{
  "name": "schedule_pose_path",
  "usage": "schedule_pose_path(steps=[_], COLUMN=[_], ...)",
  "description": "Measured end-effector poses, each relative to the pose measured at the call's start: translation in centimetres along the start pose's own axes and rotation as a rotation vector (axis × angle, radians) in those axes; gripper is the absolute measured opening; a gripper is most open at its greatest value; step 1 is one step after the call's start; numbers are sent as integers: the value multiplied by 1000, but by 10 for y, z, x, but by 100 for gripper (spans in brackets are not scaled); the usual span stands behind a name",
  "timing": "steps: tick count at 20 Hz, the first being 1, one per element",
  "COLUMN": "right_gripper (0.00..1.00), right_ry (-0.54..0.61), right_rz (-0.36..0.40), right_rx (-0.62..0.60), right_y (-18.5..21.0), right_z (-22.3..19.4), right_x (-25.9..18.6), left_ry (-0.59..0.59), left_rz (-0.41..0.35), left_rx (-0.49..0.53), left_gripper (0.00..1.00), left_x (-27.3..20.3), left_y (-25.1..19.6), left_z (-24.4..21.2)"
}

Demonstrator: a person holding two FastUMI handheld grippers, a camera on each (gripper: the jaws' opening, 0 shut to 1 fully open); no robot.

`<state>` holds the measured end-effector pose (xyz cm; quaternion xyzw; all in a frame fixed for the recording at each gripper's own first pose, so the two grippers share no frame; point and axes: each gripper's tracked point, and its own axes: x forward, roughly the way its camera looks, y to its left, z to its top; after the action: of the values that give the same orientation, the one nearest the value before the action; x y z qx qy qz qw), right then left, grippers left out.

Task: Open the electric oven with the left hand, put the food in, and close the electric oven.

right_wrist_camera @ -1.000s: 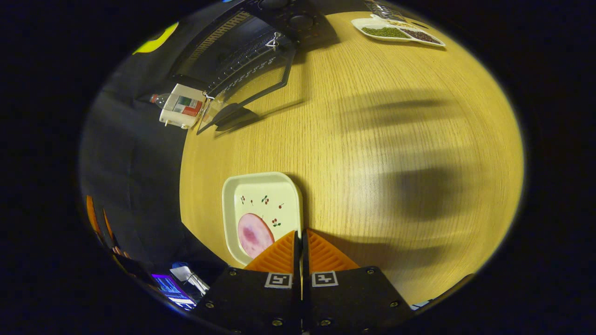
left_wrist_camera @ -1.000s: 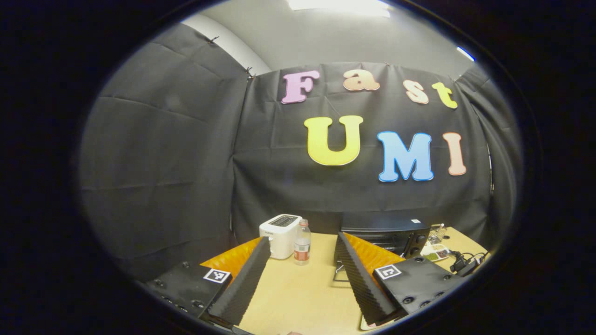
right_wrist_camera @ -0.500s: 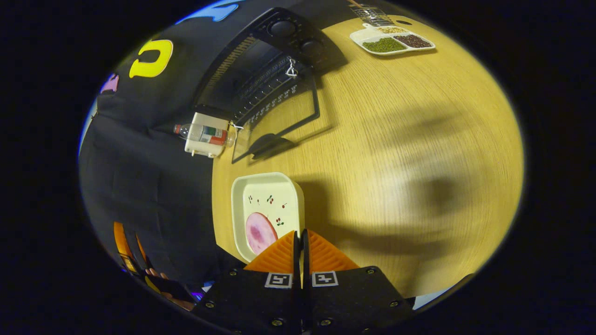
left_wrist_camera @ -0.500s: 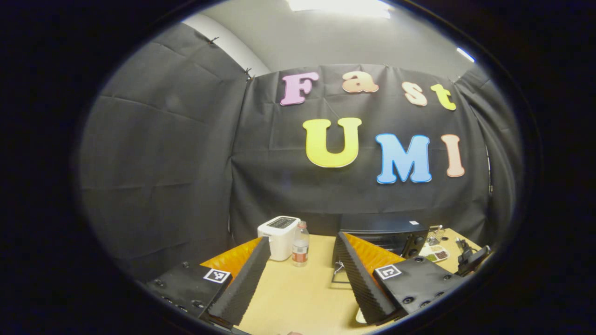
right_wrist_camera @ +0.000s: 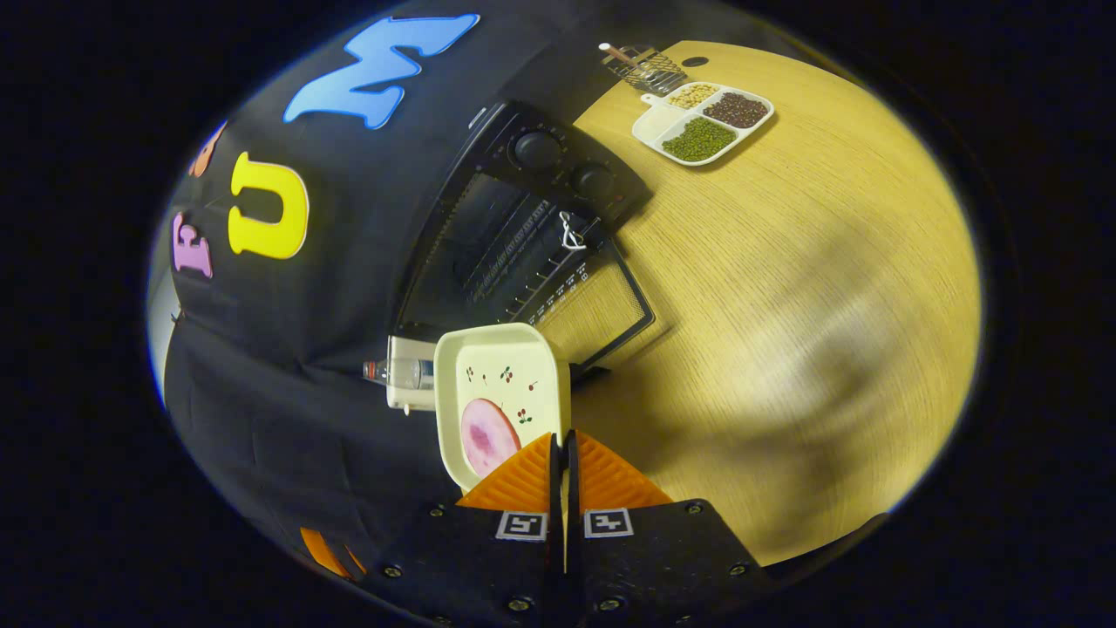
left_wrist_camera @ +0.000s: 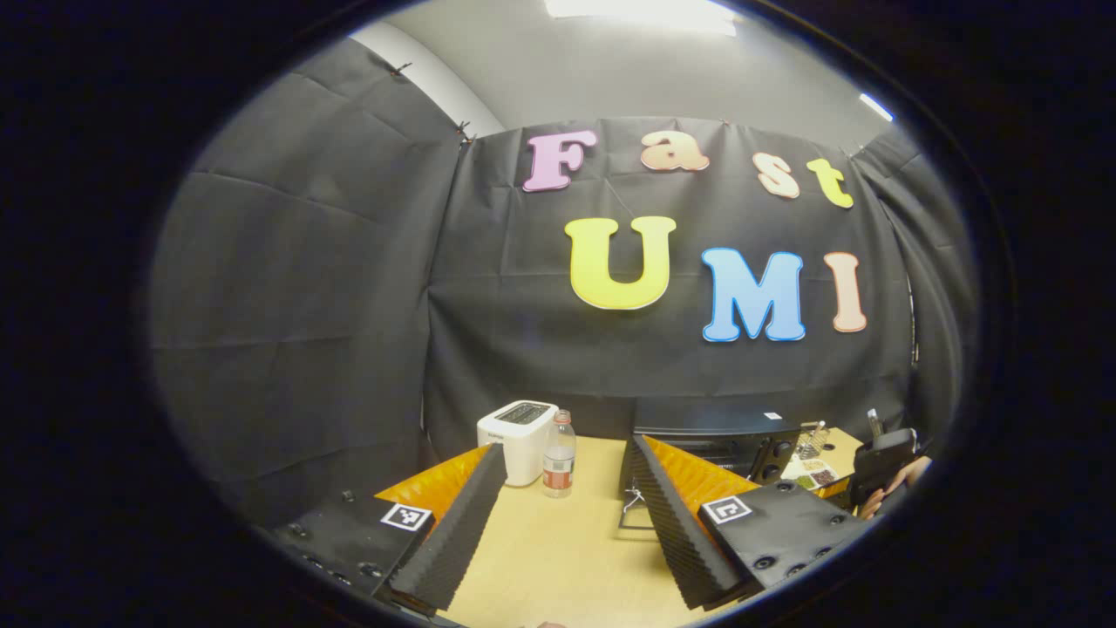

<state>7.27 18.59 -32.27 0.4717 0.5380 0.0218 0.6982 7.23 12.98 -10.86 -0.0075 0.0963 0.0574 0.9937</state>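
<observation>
Oven [right_wrist_camera: 532,218]: black, at the table's back edge against the cloth wall; door [right_wrist_camera: 602,310] dropped open toward the front, wire rack visible inside; two knobs on the side toward the snack tray.
Food: pink round slice [right_wrist_camera: 485,436] lying in a cream square dish [right_wrist_camera: 501,384].
Dish: the right gripper [right_wrist_camera: 564,458] holds it by its near rim, fingers pressed together on that rim; it is lifted clear of the table, far edge lined up with the open door.
Left gripper [left_wrist_camera: 562,515]: fingers spread wide, nothing between them, over the near table, aimed at the back wall.
Room to move: bare wood table [right_wrist_camera: 785,305] in front of the door and out to the right edge.
Neighbours: white toaster [left_wrist_camera: 516,440] and bottle [left_wrist_camera: 558,453] just left of the oven; divided tray of beans [right_wrist_camera: 704,124] near the back corner beyond the knobs, well apart from the door.
Hidden: in the left gripper view its right finger covers most of the door; in the right gripper view the dish covers part of the toaster and bottle.
Hard to tell: how deep the dish rim sits in the fingers.
Edge of left gripper view: a hand holding a dark device [left_wrist_camera: 881,471], partly cut off.
</observation>
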Motion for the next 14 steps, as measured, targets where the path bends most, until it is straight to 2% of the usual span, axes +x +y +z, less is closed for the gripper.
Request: schedule_pose_path(steps=[11,12,14], right_gripper=[1,1,1], right_ry=[-127,-139,-186], right_rz=[3,3,9], right_rx=[372,390,427], right_y=[24,25,30], right_z=[30,35,46], right_x=[61,66,78], left_ry=[22,27,42], left_rz=[-6,-14,-29], left_rx=[1,2,4], left_gripper=[100,90,95], left_x=[15,17,25], left_y=[8,6,3], left_z=[-7,-9,-15])
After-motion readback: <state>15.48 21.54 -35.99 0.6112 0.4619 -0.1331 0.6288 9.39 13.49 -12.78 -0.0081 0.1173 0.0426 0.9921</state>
